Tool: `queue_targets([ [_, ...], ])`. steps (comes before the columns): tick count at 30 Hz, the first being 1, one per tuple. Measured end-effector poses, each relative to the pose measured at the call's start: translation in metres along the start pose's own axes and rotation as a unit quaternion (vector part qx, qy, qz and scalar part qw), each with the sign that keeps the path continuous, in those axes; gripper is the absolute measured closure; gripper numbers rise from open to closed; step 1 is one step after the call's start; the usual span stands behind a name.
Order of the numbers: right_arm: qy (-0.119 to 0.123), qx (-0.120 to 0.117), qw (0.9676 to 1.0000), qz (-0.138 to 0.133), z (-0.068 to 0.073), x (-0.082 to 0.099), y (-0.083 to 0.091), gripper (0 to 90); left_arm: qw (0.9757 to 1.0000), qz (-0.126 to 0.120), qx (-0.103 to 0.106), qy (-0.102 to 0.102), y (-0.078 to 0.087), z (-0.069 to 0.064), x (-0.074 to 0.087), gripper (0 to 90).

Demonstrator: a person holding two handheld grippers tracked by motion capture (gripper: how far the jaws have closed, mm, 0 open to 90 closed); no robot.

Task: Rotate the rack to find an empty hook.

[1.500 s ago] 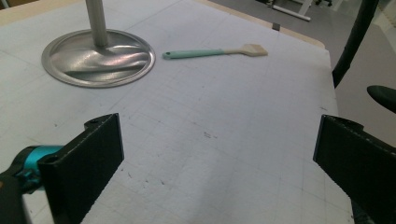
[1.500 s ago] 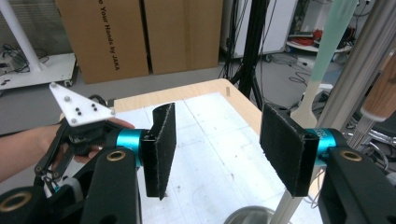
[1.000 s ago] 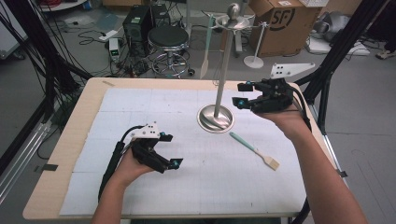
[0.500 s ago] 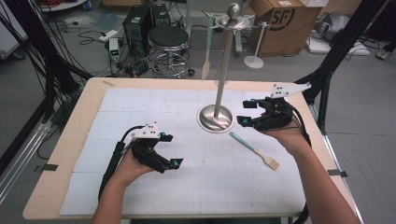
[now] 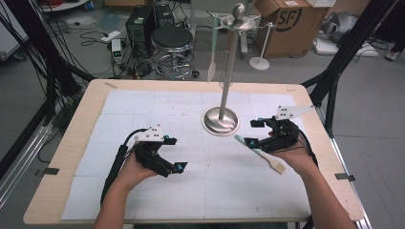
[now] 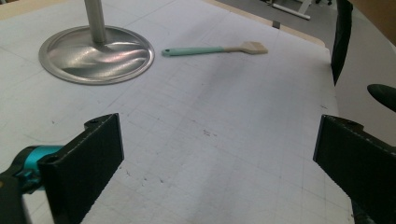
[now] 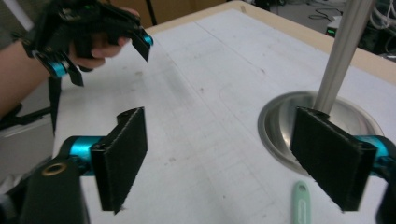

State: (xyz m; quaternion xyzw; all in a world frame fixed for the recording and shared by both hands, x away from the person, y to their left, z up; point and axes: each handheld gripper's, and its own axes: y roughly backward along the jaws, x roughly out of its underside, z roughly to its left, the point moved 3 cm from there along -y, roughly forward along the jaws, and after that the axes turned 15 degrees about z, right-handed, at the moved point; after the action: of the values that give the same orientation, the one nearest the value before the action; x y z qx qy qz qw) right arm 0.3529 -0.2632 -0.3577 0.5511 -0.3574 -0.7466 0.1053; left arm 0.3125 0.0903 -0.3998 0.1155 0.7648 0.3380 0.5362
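Mint-handled flat wooden spatula [image 5: 260, 153]: ungrasped, flat on the white mat just beneath the right gripper [image 5: 254, 133], whose empty jaws have just been opening; left gripper [image 5: 175, 154] open, idle, well apart; pickup pending.

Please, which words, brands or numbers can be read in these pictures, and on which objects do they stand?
"SF": black logo on the side of the cardboard box on the floor behind the table, in the high view.
Small green display on the device on the floor at left: too small to read.
White gridded mat on the table: no text readable.
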Motion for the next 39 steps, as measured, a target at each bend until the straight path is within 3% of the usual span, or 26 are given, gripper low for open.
queue_targets([
  [11, -0.013, 0.035, 0.9992, 0.017, 0.010, 0.021, -0.014, 14.0, 0.9999, -0.004, -0.010, 0.004, 0.002, 0.001, 0.001, 2.2],
  [14, -0.023, 0.036, 0.9988, 0.025, 0.010, 0.028, -0.019, 13.9, 0.9999, -0.003, -0.011, 0.005, 0.003, 0.002, 0.003, 2.2],
  [26, -0.051, 0.039, 0.9978, 0.018, 0.010, 0.055, -0.024, 14.0, 0.9998, -0.005, -0.014, 0.011, 0.005, 0.003, 0.009, 2.2],
  [34, -0.051, 0.052, 0.9973, 0.009, 0.010, 0.062, -0.023, 14.0, 0.9998, -0.005, -0.017, 0.013, 0.004, 0.004, 0.010, 2.2],
  [39, -0.056, 0.053, 0.9969, 0.020, 0.010, 0.067, -0.024, 14.0, 0.9997, 0.000, -0.022, 0.014, 0.003, 0.006, 0.011, 2.2],
])
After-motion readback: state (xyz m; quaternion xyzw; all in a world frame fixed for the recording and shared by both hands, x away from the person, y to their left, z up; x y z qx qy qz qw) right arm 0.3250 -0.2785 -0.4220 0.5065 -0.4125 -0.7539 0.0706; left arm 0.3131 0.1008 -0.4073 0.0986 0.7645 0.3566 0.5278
